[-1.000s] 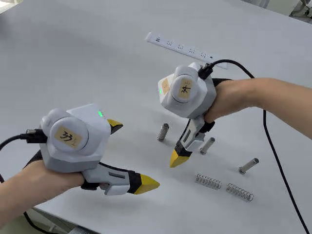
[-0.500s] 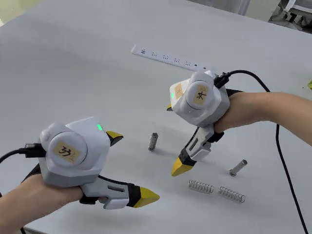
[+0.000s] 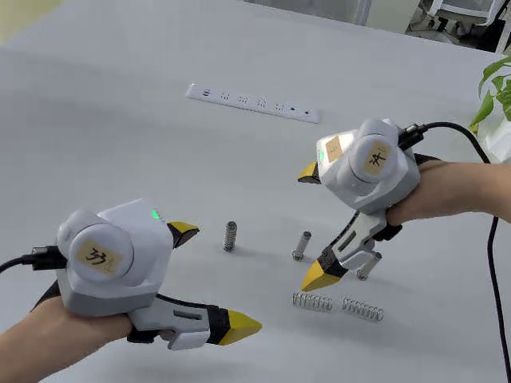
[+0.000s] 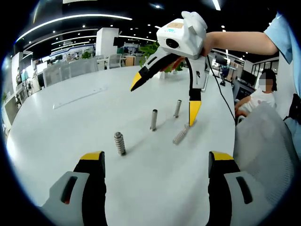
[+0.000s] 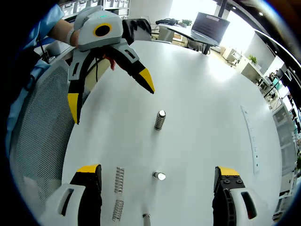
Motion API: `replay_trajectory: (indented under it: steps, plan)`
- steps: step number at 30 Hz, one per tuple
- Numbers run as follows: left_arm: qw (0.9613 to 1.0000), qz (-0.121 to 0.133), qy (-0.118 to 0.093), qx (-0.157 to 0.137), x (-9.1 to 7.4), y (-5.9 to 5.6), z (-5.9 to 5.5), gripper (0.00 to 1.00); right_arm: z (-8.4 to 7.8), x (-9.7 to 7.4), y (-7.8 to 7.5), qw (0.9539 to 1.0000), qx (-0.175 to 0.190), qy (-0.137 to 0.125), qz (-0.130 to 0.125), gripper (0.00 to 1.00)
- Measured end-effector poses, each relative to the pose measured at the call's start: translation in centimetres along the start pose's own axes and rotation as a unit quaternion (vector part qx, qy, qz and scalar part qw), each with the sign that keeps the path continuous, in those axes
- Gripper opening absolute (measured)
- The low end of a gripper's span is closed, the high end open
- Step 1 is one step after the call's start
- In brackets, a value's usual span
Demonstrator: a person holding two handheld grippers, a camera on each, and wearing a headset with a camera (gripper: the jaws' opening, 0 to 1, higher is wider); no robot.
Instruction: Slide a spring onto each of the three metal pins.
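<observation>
Three short metal pins stand on the white table. The left pin wears a spring. The middle pin is bare. The right pin is also bare and stands just behind a right gripper finger. Two loose springs lie in front of the pins. My right gripper hangs open above the bare pins, lower tip near the springs. My left gripper is open and empty, left of the pins.
A white power strip lies far back on the table. A black cable trails from the right gripper. Plant leaves show at the right edge. Bare tabletop surrounds the pins.
The head camera has shifted. Relative to the pins, the right gripper has moved right, its lower tip going from left of the middle pin to between the two bare pins. The left gripper stays put.
</observation>
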State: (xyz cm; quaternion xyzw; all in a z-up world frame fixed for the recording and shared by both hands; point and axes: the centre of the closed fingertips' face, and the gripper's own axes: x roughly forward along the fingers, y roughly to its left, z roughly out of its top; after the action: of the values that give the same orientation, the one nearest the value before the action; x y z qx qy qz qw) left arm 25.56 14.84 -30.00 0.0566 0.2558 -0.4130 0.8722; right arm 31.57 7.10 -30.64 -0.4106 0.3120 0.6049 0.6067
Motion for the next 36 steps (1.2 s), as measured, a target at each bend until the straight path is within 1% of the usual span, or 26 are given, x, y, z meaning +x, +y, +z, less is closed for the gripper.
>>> replay_trajectory:
  steps: [3,5,6,7,9,10,11,13,16,20,25,30,34,36]
  plan:
    - [1.0,-0.003,0.0,0.004,0.1,-0.1,0.3,0.89,-0.6,-0.8,0.6,0.9995,0.025,-0.015,-0.009,0.99]
    - [0.9999,-0.005,0.001,0.01,0.1,-0.2,0.4,0.89,-1.3,-1.4,1.1,0.9992,0.034,-0.018,-0.015,0.99]
    - [0.9999,-0.007,0.001,0.011,0.1,-0.2,0.5,0.89,-1.7,-1.6,1.1,0.9989,0.039,-0.019,-0.017,0.99]
    - [0.9999,-0.008,0.002,0.013,0.2,-0.2,0.6,0.89,-2.4,-1.9,0.8,0.9984,0.047,-0.021,-0.023,0.99]
    - [0.9998,-0.011,0.003,0.016,0.3,-0.4,0.7,0.89,-2.9,-2.3,1.2,0.9976,0.059,-0.025,-0.029,0.99]
    - [0.9997,-0.013,0.003,0.019,0.4,-0.5,0.7,0.89,-3.4,-2.5,1.2,0.9967,0.069,-0.028,-0.033,0.99]
    - [0.9997,-0.015,0.003,0.021,0.5,-0.5,0.8,0.88,-3.9,-2.7,1.1,0.9962,0.074,-0.03,-0.037,0.99]
    - [0.9995,-0.02,0.003,0.023,0.8,-0.8,1.0,0.88,-4.5,-3.1,1.9,0.9952,0.084,-0.029,-0.041,0.99]
    - [0.9992,-0.027,0.004,0.029,1.0,-1.2,1.2,0.88,-5.4,-3.9,2.4,0.9938,0.094,-0.03,-0.05,0.99]
    - [0.9987,-0.036,0.008,0.036,1.4,-1.6,1.4,0.88,-6.4,-4.9,2.8,0.9908,0.113,-0.035,-0.066,0.99]
    - [0.9979,-0.047,0.011,0.043,1.9,-2.1,1.4,0.87,-7.8,-5.9,4.2,0.9867,0.135,-0.035,-0.084,0.99]
    - [0.9971,-0.056,0.013,0.049,2.3,-2.6,1.4,0.85,-8.7,-6.5,5.5,0.9822,0.158,-0.042,-0.093,0.99]
    - [0.9964,-0.066,0.019,0.05,2.7,-3.1,1.2,0.84,-9.3,-6.9,6.5,0.9799,0.168,-0.041,-0.099,0.99]
    - [0.9958,-0.071,0.022,0.054,2.9,-3.3,1.0,0.83,-9.7,-7.2,6.8,0.9777,0.177,-0.044,-0.104,0.99]
